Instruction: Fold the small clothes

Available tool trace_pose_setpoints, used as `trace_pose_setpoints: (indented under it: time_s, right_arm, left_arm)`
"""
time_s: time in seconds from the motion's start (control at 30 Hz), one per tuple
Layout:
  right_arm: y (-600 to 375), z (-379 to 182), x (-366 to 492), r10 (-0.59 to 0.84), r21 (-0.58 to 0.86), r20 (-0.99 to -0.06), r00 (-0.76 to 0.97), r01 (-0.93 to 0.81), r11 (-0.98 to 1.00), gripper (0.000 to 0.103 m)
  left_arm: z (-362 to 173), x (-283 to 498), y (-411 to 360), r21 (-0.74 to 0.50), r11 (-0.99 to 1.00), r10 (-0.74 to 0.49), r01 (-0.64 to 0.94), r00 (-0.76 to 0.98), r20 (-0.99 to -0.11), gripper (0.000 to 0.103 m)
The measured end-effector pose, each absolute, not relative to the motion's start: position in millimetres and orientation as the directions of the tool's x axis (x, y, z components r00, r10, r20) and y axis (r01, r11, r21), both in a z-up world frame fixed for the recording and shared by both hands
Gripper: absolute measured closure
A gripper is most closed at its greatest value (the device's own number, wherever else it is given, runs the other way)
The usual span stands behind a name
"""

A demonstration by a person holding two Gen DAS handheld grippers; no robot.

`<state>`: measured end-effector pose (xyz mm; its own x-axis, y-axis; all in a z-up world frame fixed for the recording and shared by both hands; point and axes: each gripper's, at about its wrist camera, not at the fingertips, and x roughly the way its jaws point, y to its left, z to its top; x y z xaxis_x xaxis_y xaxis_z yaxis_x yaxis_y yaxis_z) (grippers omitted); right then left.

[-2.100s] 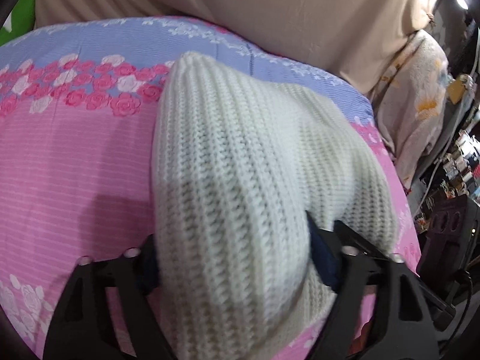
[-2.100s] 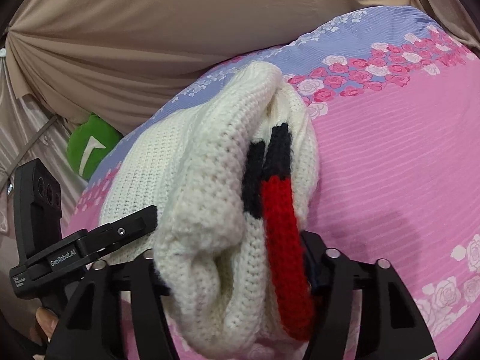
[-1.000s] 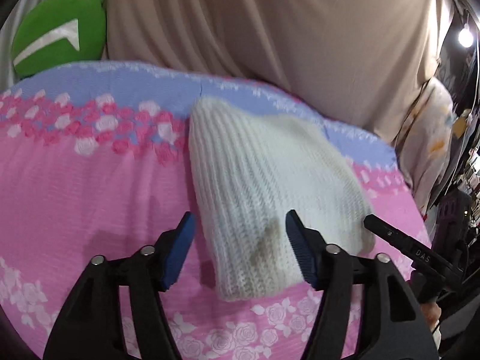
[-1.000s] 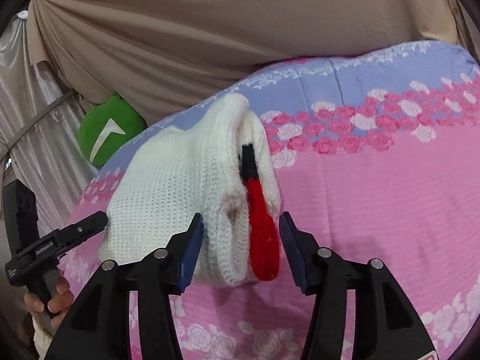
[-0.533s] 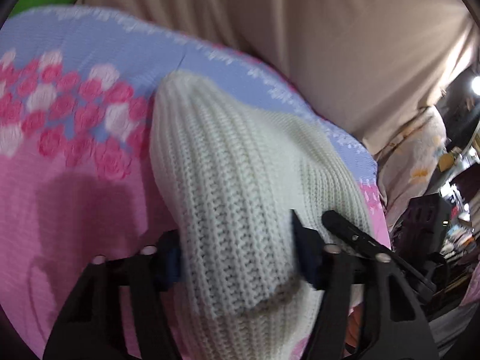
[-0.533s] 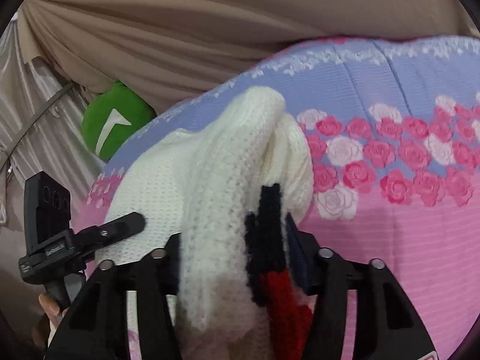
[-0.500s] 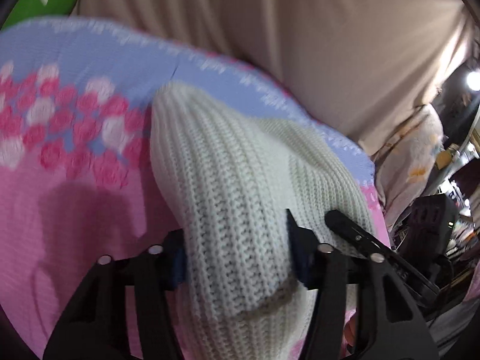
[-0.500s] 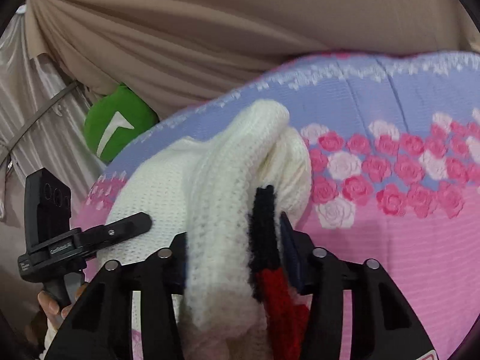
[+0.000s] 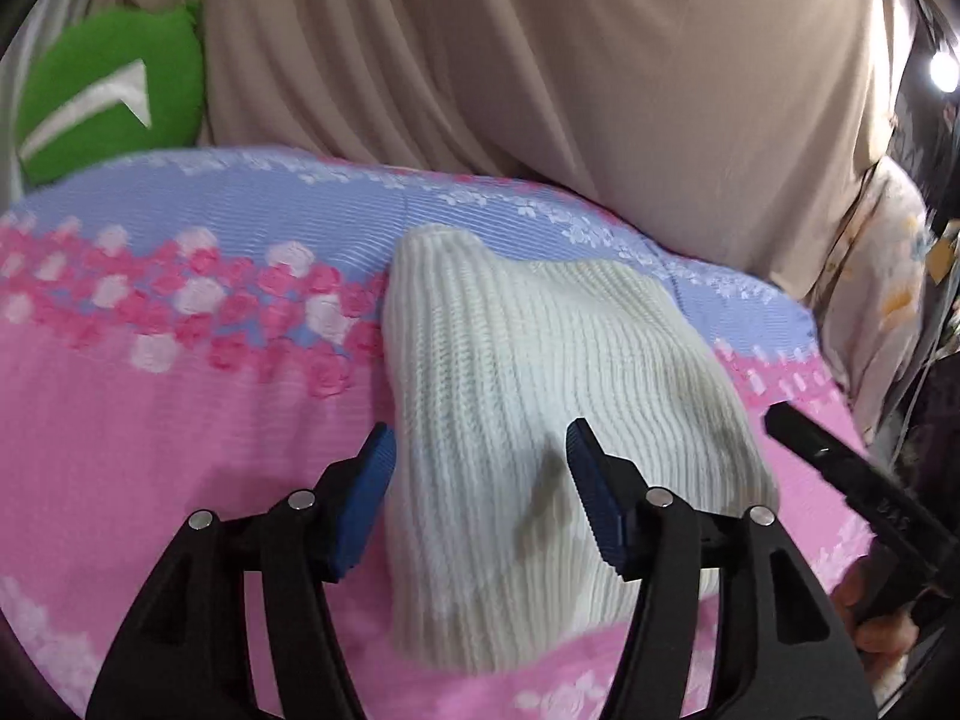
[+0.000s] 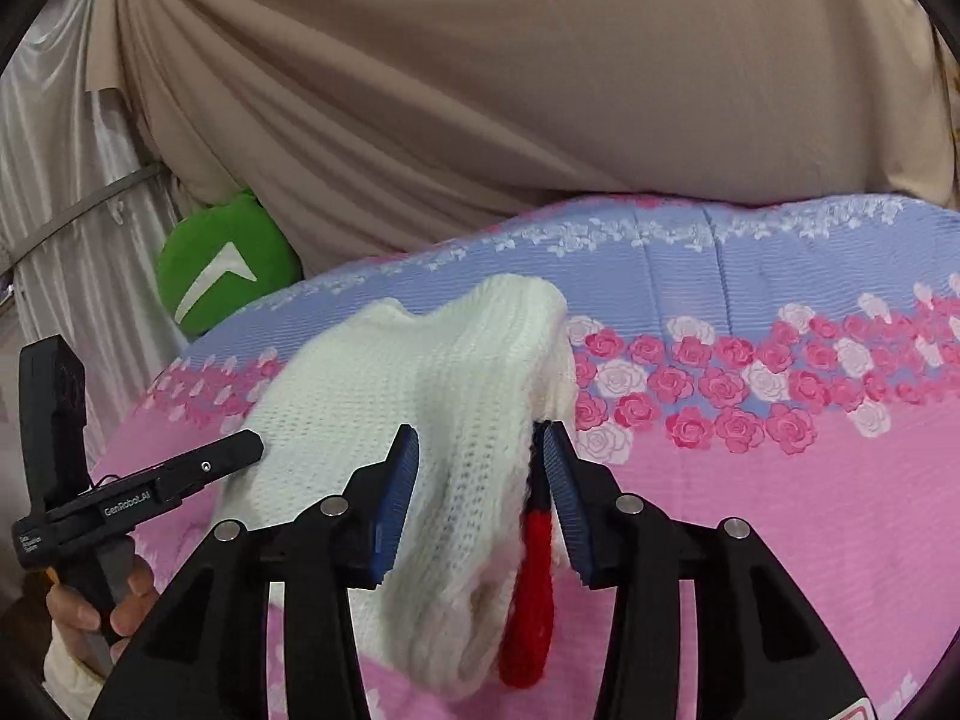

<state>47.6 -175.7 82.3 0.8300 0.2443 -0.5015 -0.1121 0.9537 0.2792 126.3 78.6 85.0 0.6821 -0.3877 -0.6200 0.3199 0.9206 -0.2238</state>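
Note:
A folded cream knit sweater [image 9: 540,396] lies on the pink and blue floral bedsheet [image 9: 150,396]. My left gripper [image 9: 480,492] is open, its blue pads on either side of the sweater's near end, above it. In the right wrist view the sweater [image 10: 420,384] shows a red and black trim [image 10: 534,546] at its right edge. My right gripper [image 10: 477,474] straddles that folded edge with its pads close to the knit; the jaws look open. Each gripper shows at the edge of the other's view.
A beige curtain [image 10: 480,90] hangs behind the bed. A green cushion [image 10: 222,264] sits at the back left corner; it also shows in the left wrist view [image 9: 108,96]. Floral fabric and clutter [image 9: 882,276] stand off the bed's right side.
Both grippers have drawn back from the sweater and opened wider. The sweater's near end has dropped from between the jaws and lies flatter on the sheet.

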Motion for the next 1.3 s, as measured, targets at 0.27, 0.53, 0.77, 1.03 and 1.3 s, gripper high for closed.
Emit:
trace_pose_setpoints:
  time_s: [0.27,0.53,0.77,1.03,1.3]
  right_arm:
    - [-157.2,49.8,40.7,0.170,0.212,-0.615,0.769,-0.047,0.976,0.061]
    - [-159.7,20.1,44.2,0.161,0.206,-0.681,0.715,-0.025,0.978,0.061]
    - [-152.9,19.5,54.0,0.061,0.080,-0.680,0.731,-0.009,0.997,0.065]
    - [-143.3,40.9,-17.1,0.026,0.085,-0.549,0.835,0.025,0.996,0.032]
    - [-138.9,31.0,-56.8,-0.076,0.029,-0.517,0.852,0.106,0.994,0.010]
  left_arm:
    - [57.7,111.4,86.8,-0.141,0.966,-0.250,0.216,0.654,-0.714,0.036]
    - [62.4,89.4,101.5,-0.210,0.961,-0.278,0.183,0.675,-0.684,0.037]
    - [35.7,106.7,88.9,-0.077,0.990,-0.136,0.117,0.663,-0.737,0.031]
    - [48.5,58.4,80.0,-0.022,0.993,-0.100,0.114,0.747,-0.658,0.021]
    - [33.7,17.1,53.1,0.044,0.996,-0.032,0.074,0.791,-0.610,0.005]
